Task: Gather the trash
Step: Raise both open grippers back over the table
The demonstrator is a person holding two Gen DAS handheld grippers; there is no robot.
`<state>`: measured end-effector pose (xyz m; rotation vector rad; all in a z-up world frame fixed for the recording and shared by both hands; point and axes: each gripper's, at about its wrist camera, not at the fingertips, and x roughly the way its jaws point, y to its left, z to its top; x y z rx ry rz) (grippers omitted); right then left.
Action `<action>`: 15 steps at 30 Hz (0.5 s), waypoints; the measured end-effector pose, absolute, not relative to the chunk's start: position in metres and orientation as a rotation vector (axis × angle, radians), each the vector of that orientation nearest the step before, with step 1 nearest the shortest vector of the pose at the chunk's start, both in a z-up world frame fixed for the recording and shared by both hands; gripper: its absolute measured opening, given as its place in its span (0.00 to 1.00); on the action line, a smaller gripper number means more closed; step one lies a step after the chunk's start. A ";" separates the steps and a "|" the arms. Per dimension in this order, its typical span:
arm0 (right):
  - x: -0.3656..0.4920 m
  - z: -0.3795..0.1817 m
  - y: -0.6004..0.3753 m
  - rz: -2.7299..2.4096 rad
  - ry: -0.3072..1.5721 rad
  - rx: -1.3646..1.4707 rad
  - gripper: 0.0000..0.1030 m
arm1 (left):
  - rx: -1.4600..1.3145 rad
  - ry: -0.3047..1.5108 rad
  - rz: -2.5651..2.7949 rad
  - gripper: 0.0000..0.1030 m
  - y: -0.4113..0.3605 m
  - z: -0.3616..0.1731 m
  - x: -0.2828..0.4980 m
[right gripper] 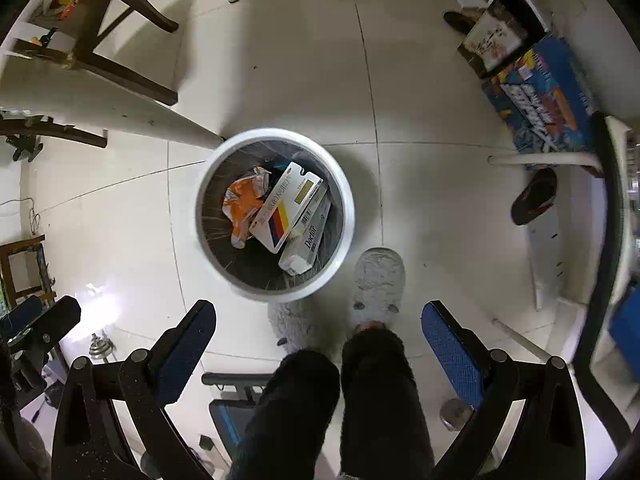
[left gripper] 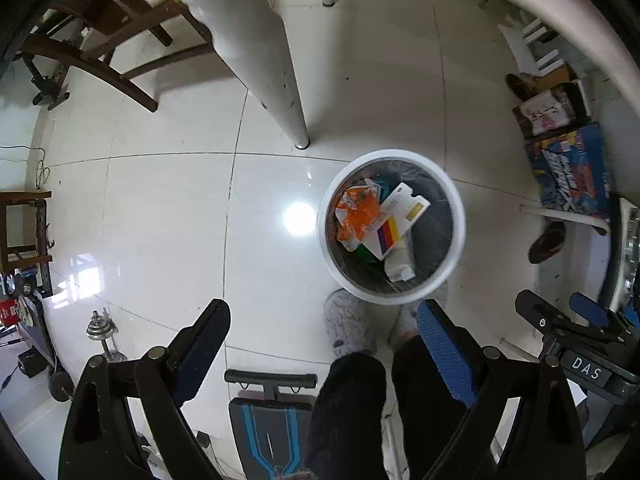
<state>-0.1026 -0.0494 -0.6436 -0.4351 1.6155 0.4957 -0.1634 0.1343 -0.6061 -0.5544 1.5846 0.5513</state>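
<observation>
A round white trash bin [left gripper: 460, 216] with a dark liner stands on the tiled floor, also in the right wrist view [right gripper: 348, 208]. Inside lie a white box with coloured stripes [left gripper: 394, 222] [right gripper: 286, 206], an orange crumpled wrapper [left gripper: 358, 214] [right gripper: 242, 206] and a long white carton [right gripper: 306, 246]. My left gripper [left gripper: 324, 324] is open and empty, held above the floor left of the bin. My right gripper [right gripper: 318, 320] is open and empty, above the bin's near side. The right gripper also shows at the right edge of the left wrist view [left gripper: 560, 316].
The person's legs and grey slippers [right gripper: 376, 284] stand just by the bin. A white table leg [left gripper: 264, 60] rises beside it. Wooden chairs [left gripper: 100, 40] stand far left, boxes [right gripper: 540, 96] far right, a dark slipper [right gripper: 534, 196] at right, a dumbbell [left gripper: 102, 334] and bench [left gripper: 272, 412] near me.
</observation>
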 end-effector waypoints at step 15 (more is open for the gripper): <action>-0.126 -0.406 -0.053 0.590 1.513 -0.376 1.00 | -0.500 1.448 0.554 0.93 0.134 -0.402 -0.169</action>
